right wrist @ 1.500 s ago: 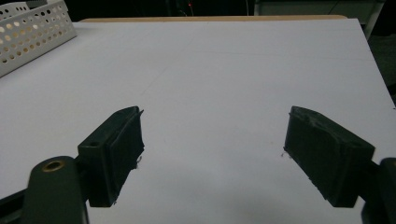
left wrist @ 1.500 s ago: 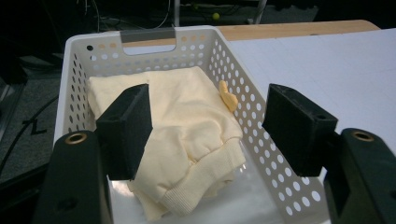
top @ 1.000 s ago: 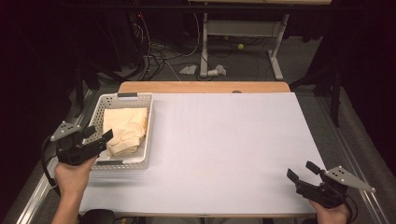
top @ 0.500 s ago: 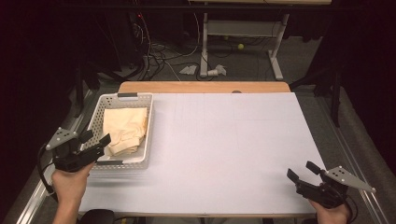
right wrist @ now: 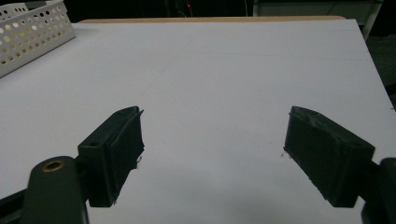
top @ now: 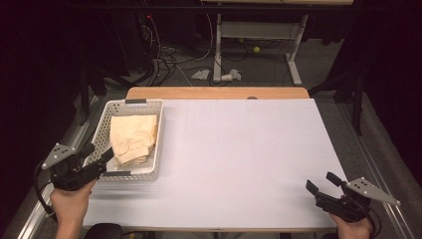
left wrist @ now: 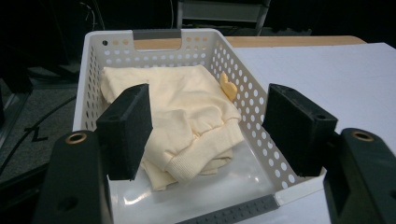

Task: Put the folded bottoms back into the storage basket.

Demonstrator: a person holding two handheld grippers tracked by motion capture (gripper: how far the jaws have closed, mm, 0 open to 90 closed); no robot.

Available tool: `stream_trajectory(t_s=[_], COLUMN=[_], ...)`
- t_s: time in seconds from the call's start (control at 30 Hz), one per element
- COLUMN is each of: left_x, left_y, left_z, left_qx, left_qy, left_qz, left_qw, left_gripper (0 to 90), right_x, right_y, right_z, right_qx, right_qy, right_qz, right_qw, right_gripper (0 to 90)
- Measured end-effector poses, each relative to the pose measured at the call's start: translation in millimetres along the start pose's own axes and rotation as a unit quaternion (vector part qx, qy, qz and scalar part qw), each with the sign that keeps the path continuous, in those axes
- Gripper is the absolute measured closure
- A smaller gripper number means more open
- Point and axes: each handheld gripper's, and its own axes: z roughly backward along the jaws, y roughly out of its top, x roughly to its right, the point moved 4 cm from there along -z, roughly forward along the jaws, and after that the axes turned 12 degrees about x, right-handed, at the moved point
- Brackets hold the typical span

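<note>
A white perforated basket [top: 158, 149] stands at the table's left, holding a crumpled cream-yellow cloth [top: 133, 138]. My left gripper [top: 98, 152] hovers at the basket's near-left corner, open, with nothing between its fingers. In the left gripper view, the open gripper [left wrist: 210, 127] looks into the basket [left wrist: 243, 84] at the cloth [left wrist: 187, 112], whose ribbed cuff lies nearest. My right gripper [top: 322, 182] rests low at the table's near-right corner, open and holding nothing. In the right gripper view, the gripper [right wrist: 212, 154] frames bare white tabletop, with the basket [right wrist: 32, 32] far off at the upper left.
A white sheet [top: 239, 159] covers the table, with a strip of wood [top: 214, 93] showing along the far edge. Behind the table, cables and a white desk frame [top: 259, 35] stand on a dark floor.
My left gripper has drawn back a little toward the near-left, from over the basket's corner to just outside it. The right gripper, basket and cloth have not moved.
</note>
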Motion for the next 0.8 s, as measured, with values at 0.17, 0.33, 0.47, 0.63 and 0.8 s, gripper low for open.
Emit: stream_trajectory(t_s=[0.17,0.33,0.47,0.63,0.8], left_x=[-0.4,-0.7,-0.7,-1.4,-0.8], left_y=[-5.7,-10.5,-16.1,-20.8,-25.7], left_z=[3.3,7.0,9.1,9.6,10.3], left_qx=[-0.003,-0.001,0.0,0.001,0.002], left_qy=[0.001,0.003,0.003,0.002,0.001], left_qz=[-0.002,-0.002,-0.001,0.001,0.004], left_qw=[1.0,1.0,1.0,1.0,1.0], left_gripper=[31.5,31.5,31.5,31.5,31.5], right_x=[0.1,0.0,0.0,-0.1,0.0], right_y=[0.1,0.1,0.2,0.2,0.2], right_z=[0.3,0.2,0.3,0.4,0.5], right_qx=[0.001,0.001,0.001,0.001,0.002], right_qy=[0.0,0.0,0.0,-0.001,-0.001], right_qz=[0.001,0.002,0.002,0.001,0.002], right_qw=[1.0,1.0,1.0,1.0,1.0], right_gripper=[20.2,20.2,20.2,20.1,20.2])
